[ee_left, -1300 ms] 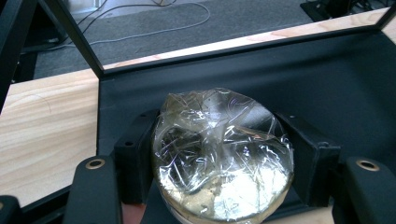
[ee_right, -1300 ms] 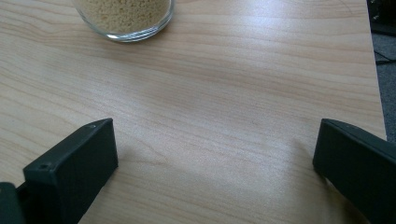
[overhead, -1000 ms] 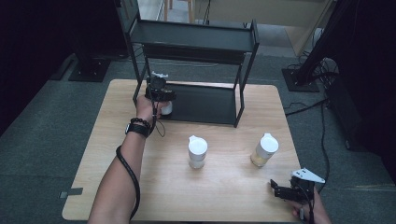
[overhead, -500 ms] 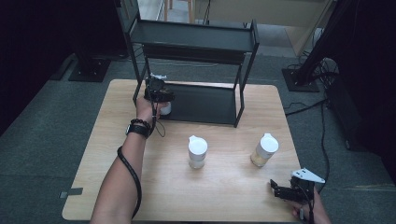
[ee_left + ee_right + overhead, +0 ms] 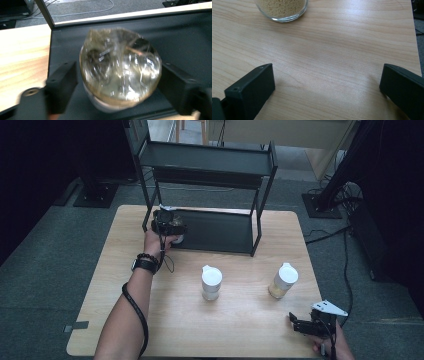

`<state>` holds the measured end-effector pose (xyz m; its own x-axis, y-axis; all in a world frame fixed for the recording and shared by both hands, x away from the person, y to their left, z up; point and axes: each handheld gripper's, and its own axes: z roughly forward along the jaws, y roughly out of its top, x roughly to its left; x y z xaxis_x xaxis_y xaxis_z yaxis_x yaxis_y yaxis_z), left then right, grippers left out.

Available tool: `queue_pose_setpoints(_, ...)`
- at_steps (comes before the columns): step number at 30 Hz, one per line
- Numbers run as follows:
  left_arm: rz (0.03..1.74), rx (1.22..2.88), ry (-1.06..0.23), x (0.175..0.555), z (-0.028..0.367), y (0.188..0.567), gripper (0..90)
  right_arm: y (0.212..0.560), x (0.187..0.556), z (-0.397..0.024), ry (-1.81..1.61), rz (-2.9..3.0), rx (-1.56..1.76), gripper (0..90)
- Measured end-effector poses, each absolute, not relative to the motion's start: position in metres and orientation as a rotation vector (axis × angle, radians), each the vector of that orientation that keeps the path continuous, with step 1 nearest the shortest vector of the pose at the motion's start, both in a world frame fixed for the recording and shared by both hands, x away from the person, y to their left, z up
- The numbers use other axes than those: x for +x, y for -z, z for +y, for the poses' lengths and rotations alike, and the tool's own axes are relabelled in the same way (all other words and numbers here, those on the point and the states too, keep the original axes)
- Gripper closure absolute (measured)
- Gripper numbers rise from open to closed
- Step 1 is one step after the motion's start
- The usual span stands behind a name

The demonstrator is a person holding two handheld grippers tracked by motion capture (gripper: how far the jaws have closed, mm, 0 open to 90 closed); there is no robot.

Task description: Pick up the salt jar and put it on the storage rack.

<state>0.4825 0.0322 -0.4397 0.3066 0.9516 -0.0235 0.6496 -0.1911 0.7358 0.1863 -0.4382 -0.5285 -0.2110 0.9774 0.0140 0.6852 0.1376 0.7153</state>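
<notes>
A clear glass jar [image 5: 120, 67], blurred, with a white part at its lower edge, rests on the black lower shelf [image 5: 187, 37] of a metal rack [image 5: 220, 230]. My left gripper [image 5: 117, 75] straddles it at the shelf's left end [image 5: 169, 224]. Its jaws have just been opening, and a thin gap shows between each pad and the glass. The jar's white part [image 5: 178, 239] peeks out beside the hand. My right gripper [image 5: 299, 324] stands open and holds nothing above the bare wood [image 5: 327, 82] at the table's front right corner.
Two white-lidded jars stand mid-table, one in the centre [image 5: 211, 282] and one with pale grains to its right [image 5: 283, 280], whose base shows ahead of my right gripper [image 5: 280, 7]. The rack's upper shelf [image 5: 210, 157] overhangs the lower one. The table edge [image 5: 415, 45] is close on the right.
The left hand has barely shifted at the shelf's left end. The right hand has stayed still.
</notes>
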Motion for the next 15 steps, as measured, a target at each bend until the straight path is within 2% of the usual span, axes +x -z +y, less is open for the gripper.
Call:
queue_pose_setpoints(1,1.425,1.924,-0.605,0.48,0.033,0.441,10.3,0.529,0.186,-0.438,-0.838,1.959,1.591,0.0)
queue_pose_setpoints(2,1.442,1.913,-0.611,0.479,0.033,0.442,0.9,0.529,0.186,-0.438,-0.839,1.961,1.59,0.0)
queue_pose_setpoints(15,1.431,1.857,-0.619,0.463,0.038,0.453,0.0,0.529,0.186,-0.438,-0.84,1.966,1.586,0.0)
